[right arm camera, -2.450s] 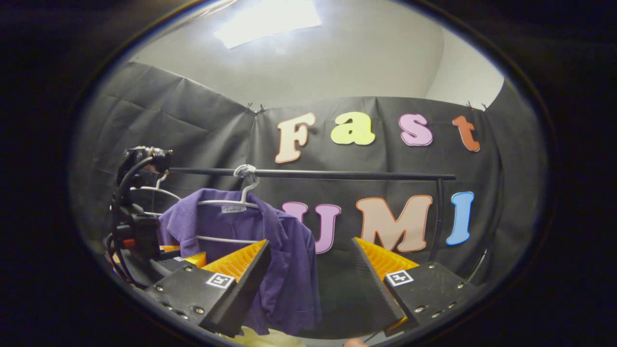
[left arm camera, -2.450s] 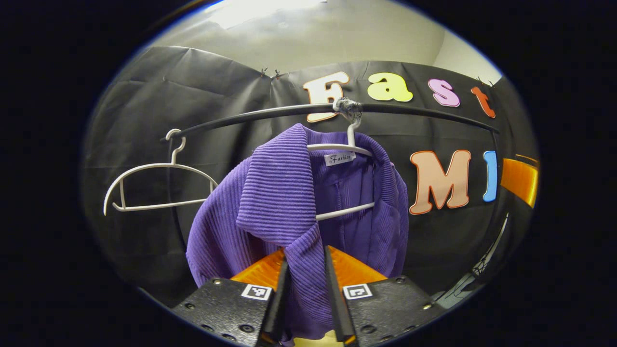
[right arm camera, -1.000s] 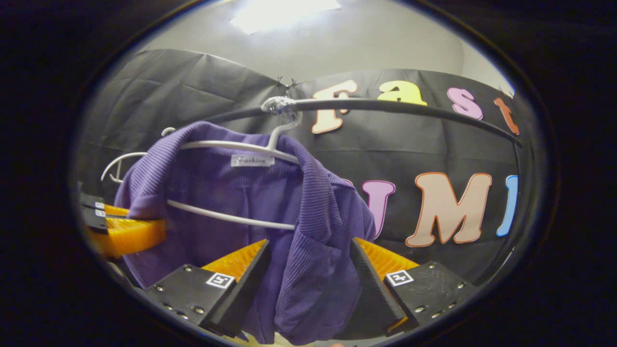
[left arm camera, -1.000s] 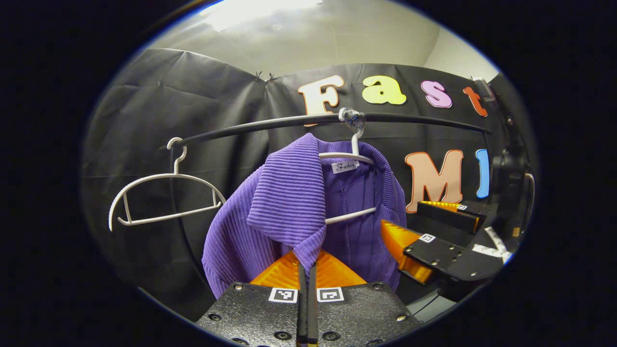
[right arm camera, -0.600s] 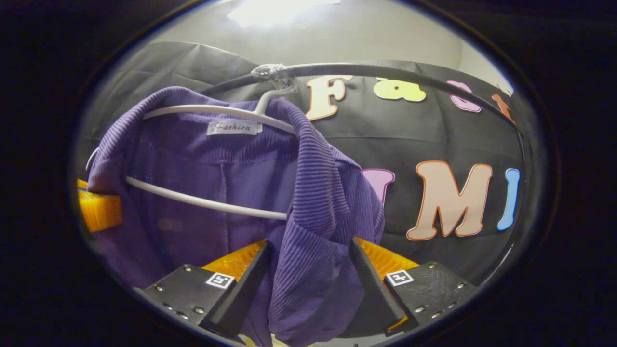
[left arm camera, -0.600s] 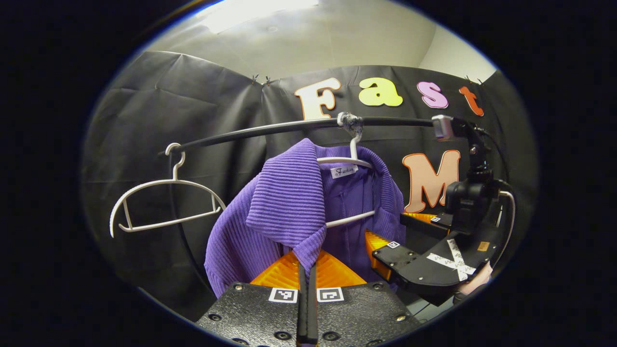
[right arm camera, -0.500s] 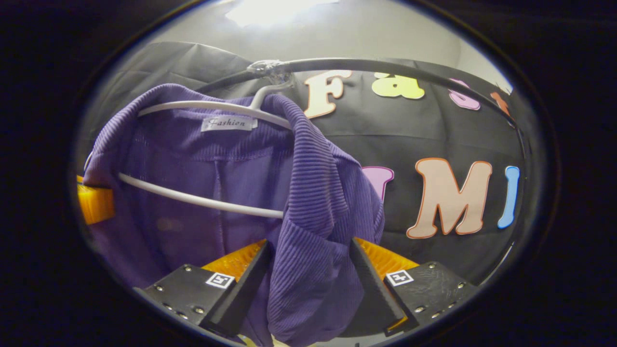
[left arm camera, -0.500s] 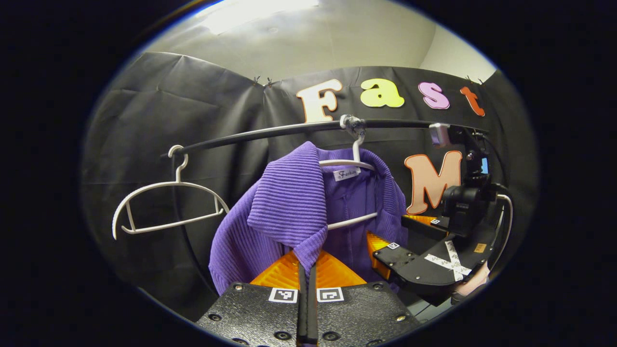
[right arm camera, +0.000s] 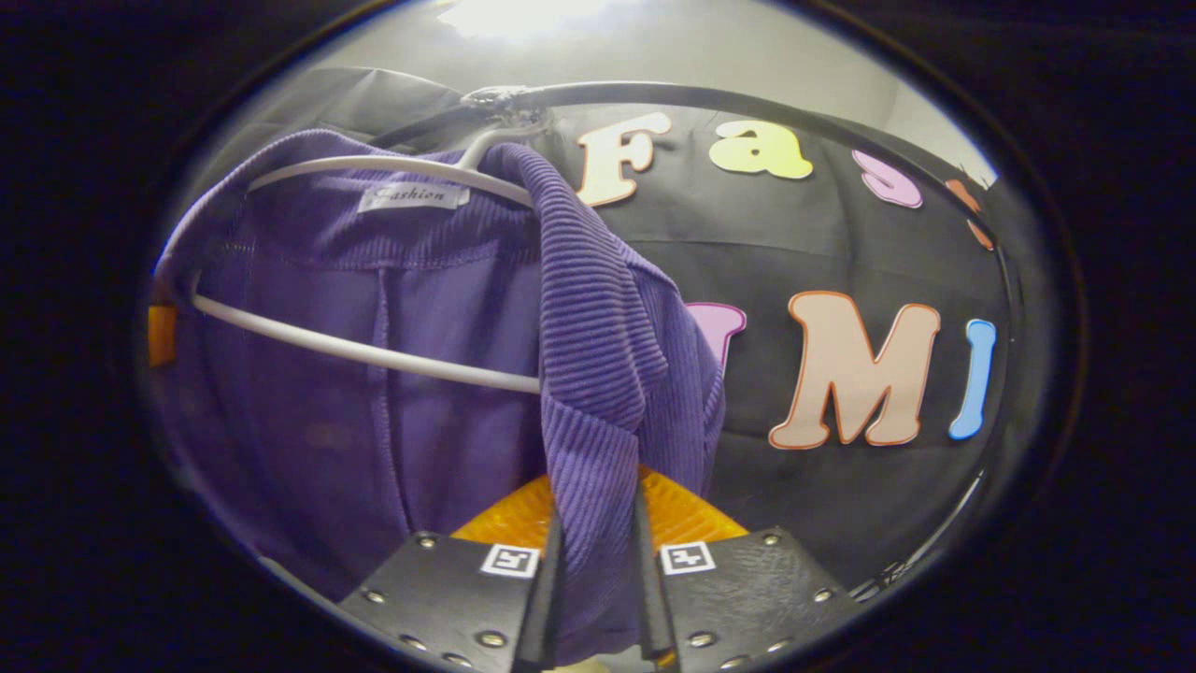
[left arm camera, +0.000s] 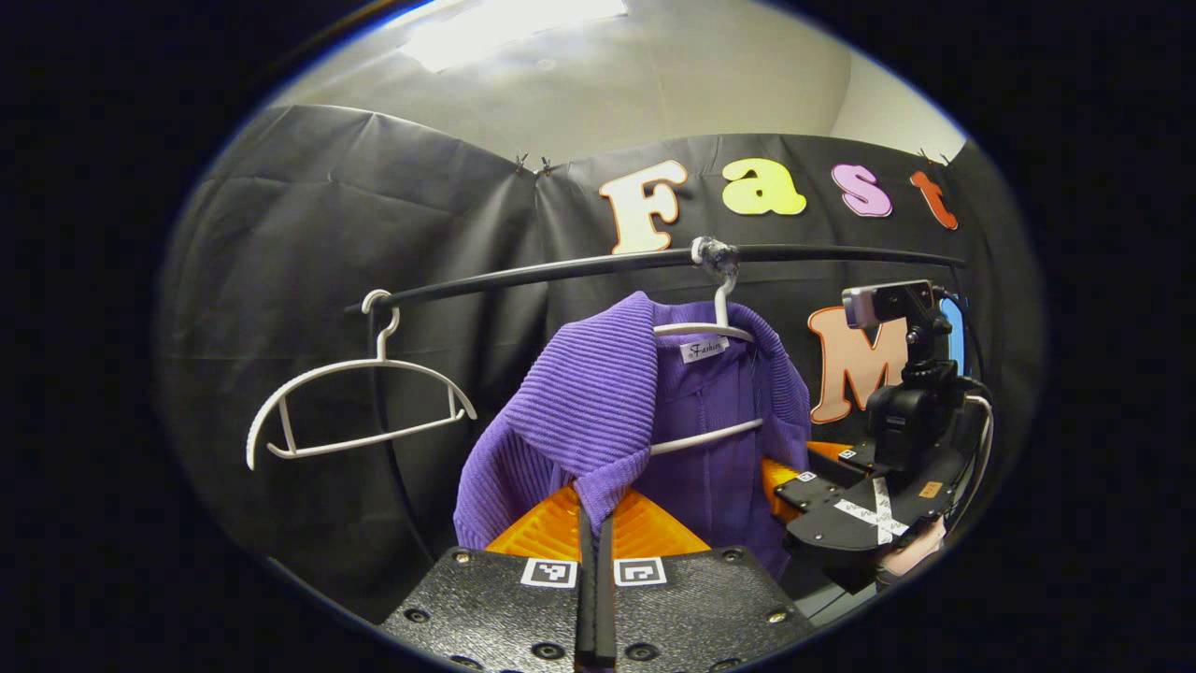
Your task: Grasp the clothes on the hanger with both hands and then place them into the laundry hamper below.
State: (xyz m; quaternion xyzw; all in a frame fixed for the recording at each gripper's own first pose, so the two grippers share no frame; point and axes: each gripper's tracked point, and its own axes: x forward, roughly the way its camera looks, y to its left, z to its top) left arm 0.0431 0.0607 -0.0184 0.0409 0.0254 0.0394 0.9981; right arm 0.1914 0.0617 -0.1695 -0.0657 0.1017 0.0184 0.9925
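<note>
A purple ribbed garment [left arm camera: 654,402] hangs open on a white hanger [left arm camera: 707,329] from a black rail [left arm camera: 561,269]. My left gripper [left arm camera: 595,512] is shut on the garment's left front edge, just below the folded collar. To its right, the right gripper [left arm camera: 780,475], held by a hand [left arm camera: 911,547], reaches in to the garment's other side. In the right gripper view the garment [right arm camera: 392,393] is very close, draped over the hanger's bar [right arm camera: 374,350]. My right gripper [right arm camera: 595,512] is shut on the right front edge, with fabric pinched between both fingers.
An empty white hanger [left arm camera: 360,402] hangs at the rail's left end, above the rack's upright post [left arm camera: 392,439]. The rail [right arm camera: 747,98] arcs close overhead in the right gripper view. The black cloth wall stands right behind the rack.
The right gripper moved in to the garment's right front edge and shut on it. The left gripper stayed shut on the left edge and drew back a little.
</note>
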